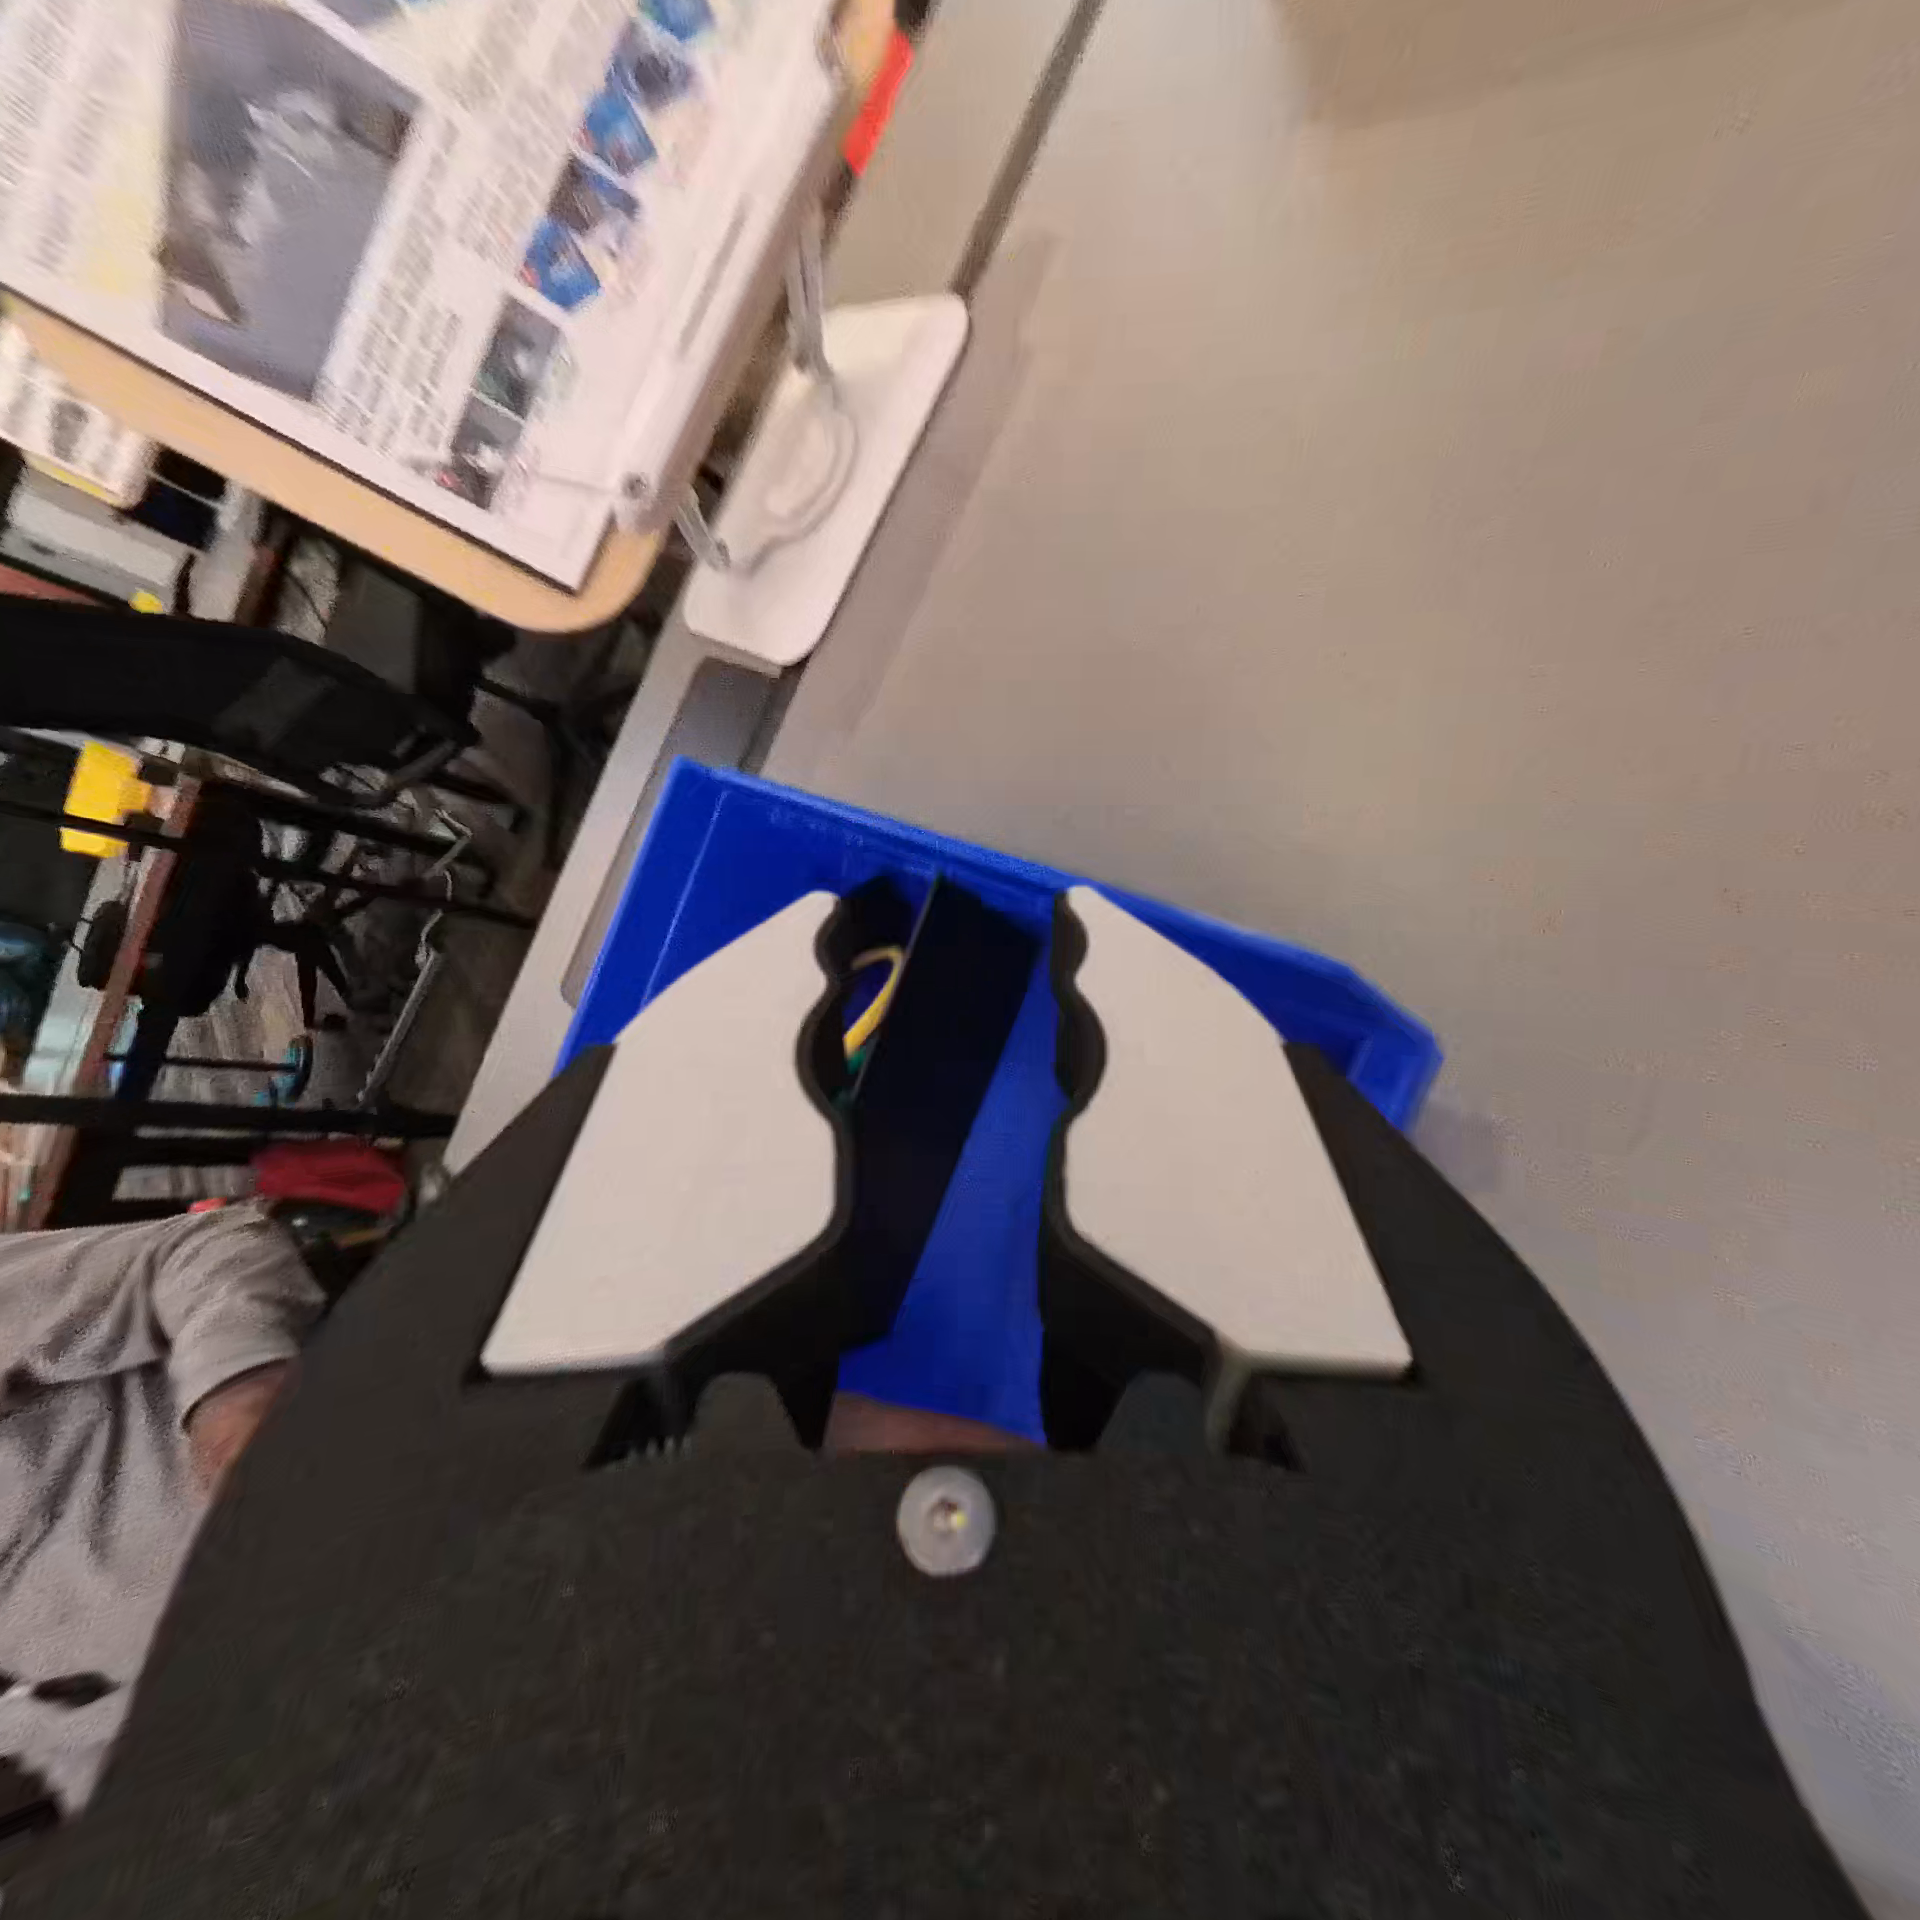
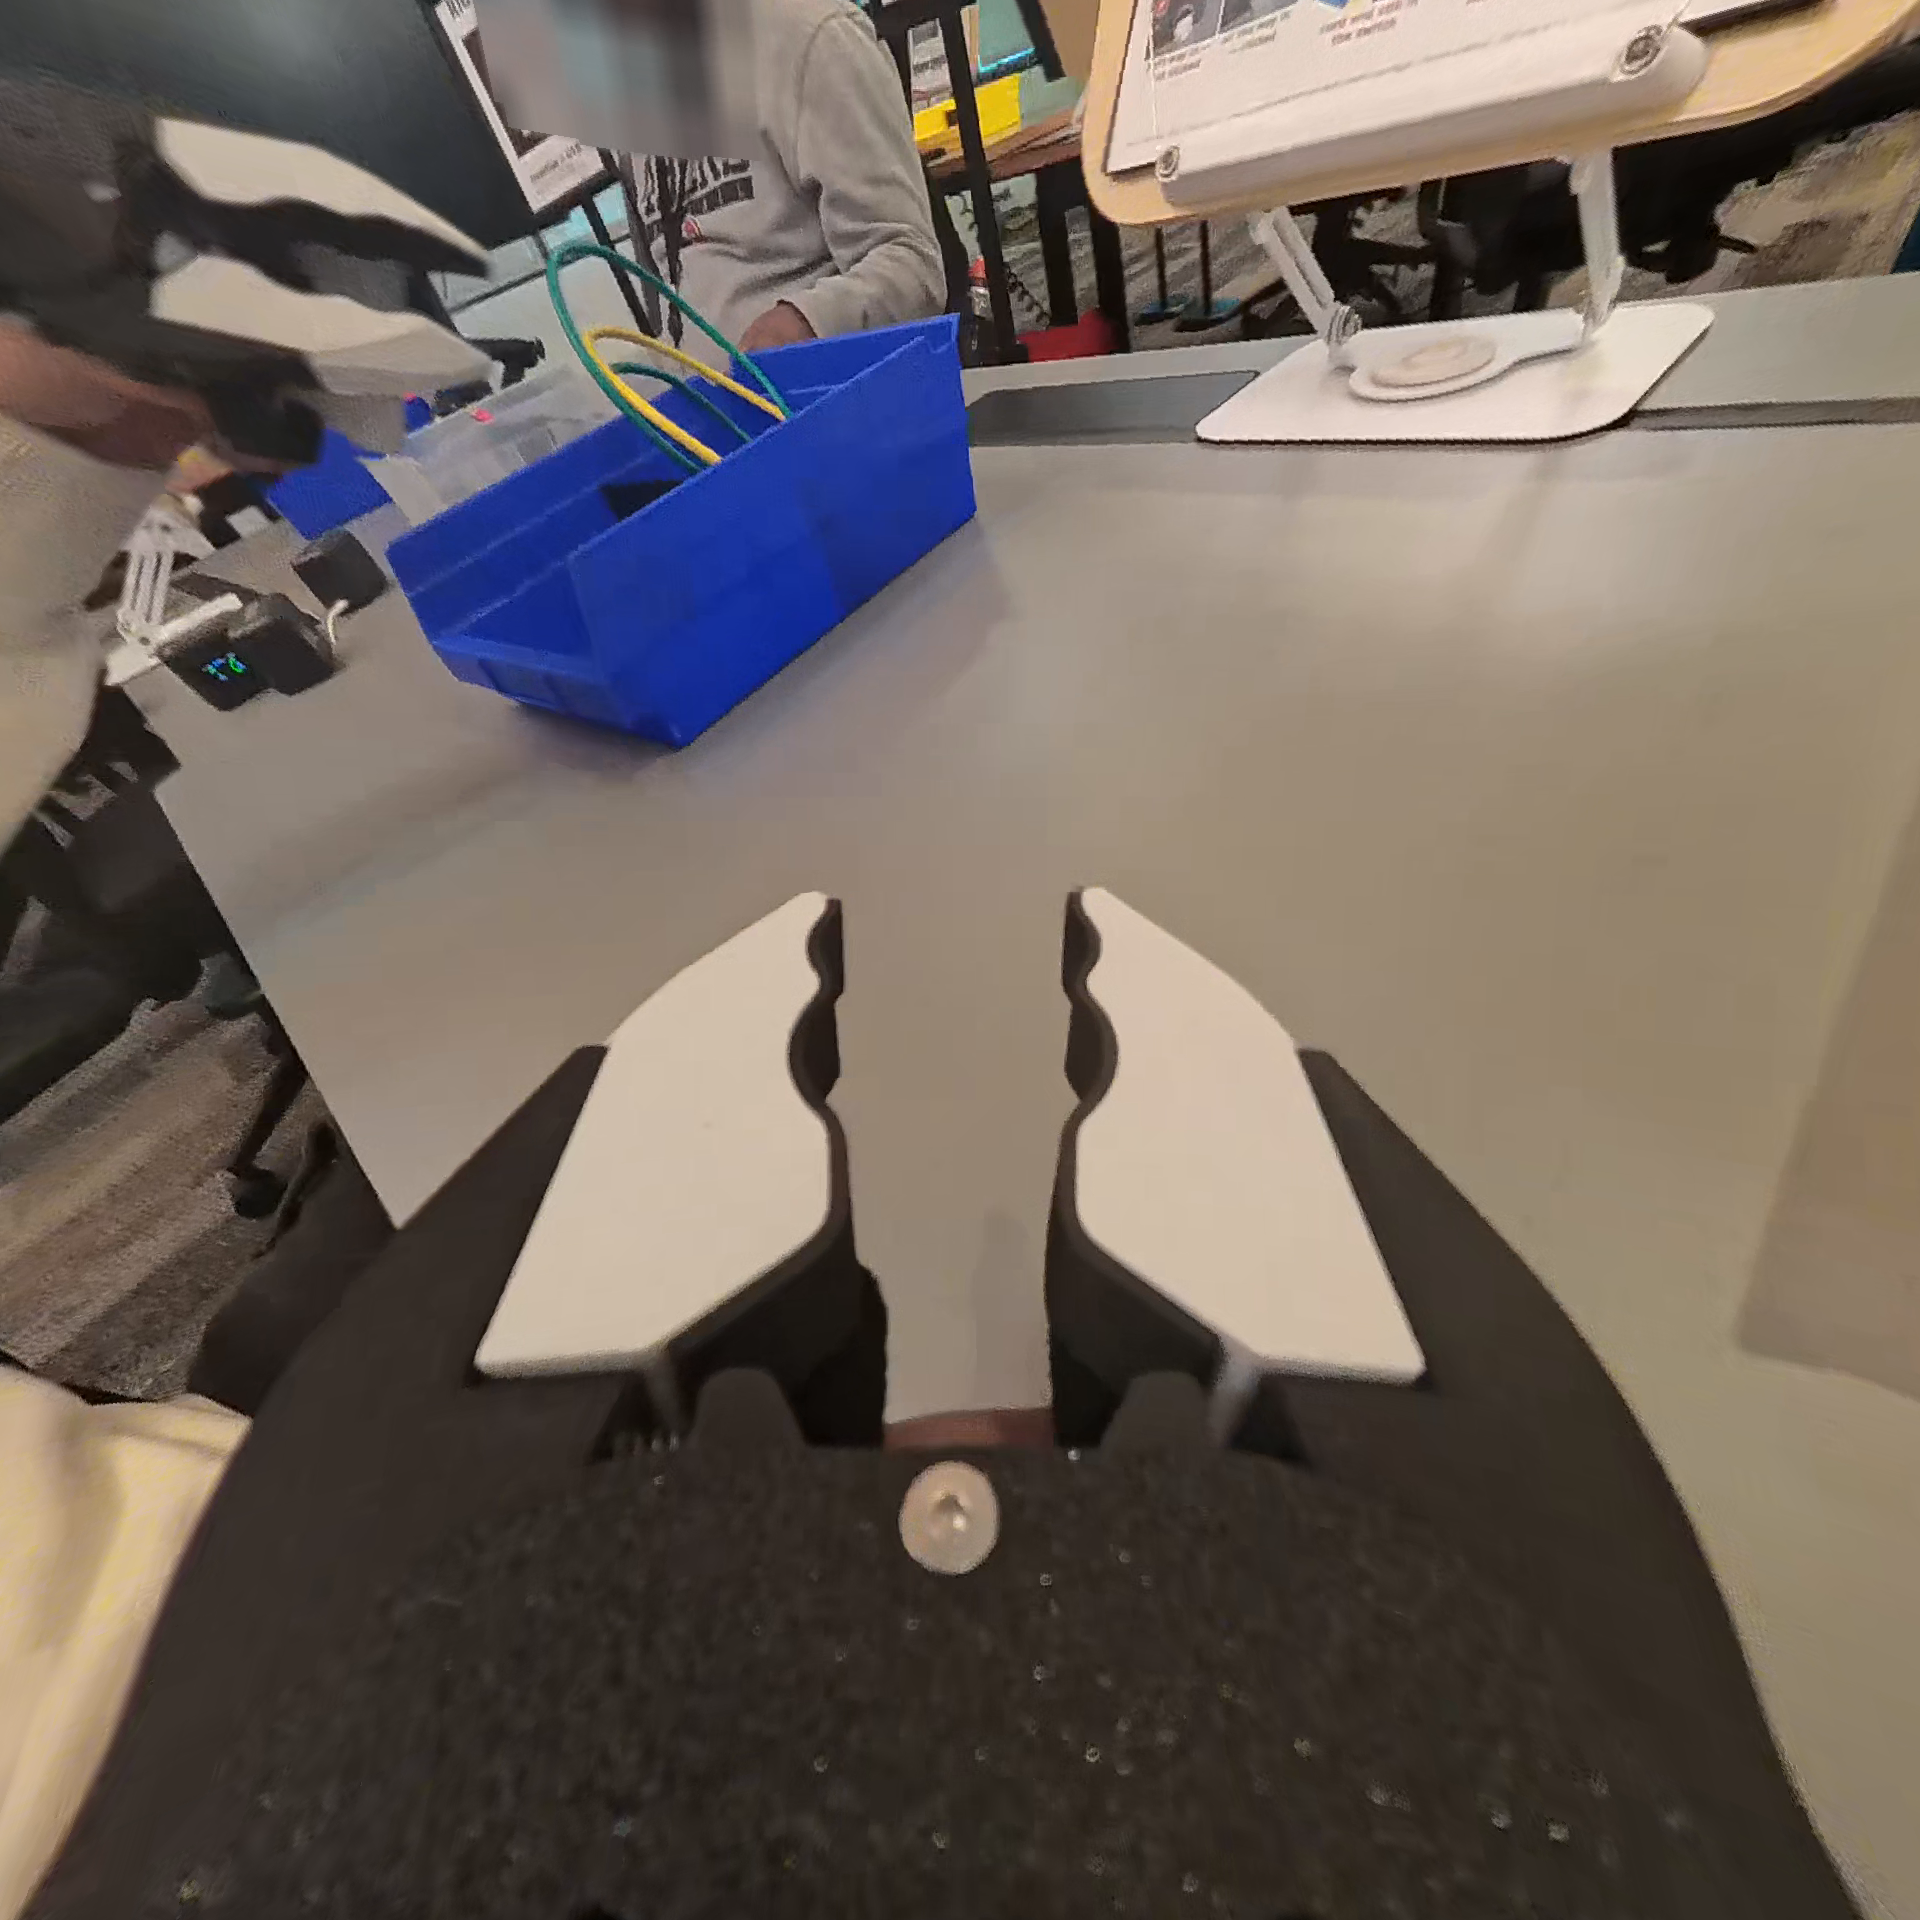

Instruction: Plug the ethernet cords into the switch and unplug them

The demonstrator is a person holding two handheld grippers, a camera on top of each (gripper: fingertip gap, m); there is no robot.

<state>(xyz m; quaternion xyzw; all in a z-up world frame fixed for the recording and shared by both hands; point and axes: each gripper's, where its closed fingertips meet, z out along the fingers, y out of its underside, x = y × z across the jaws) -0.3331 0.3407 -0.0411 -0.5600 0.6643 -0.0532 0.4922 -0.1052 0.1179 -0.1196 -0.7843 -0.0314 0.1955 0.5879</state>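
Cords (image 2: pixel 665 353), green and yellow, loop from a blue bin (image 2: pixel 707 582) on the grey table (image 2: pixel 1351 727); left gripper (image 1: pixel 945 935) above it, right gripper (image 2: pixel 951 935) apart, both gaping, empty.

Left gripper (image 1: pixel 948 935) sits at 6 o'clock, jaws apart, nothing between them, over a blue bin (image 1: pixel 1226 966) on the grey table (image 1: pixel 1455 520). Yellow and green cords (image 1: pixel 868 1003) show inside, left of a black divider (image 1: pixel 956 1039). White stand (image 1: pixel 831 488) at 11 o'clock. View blurred.
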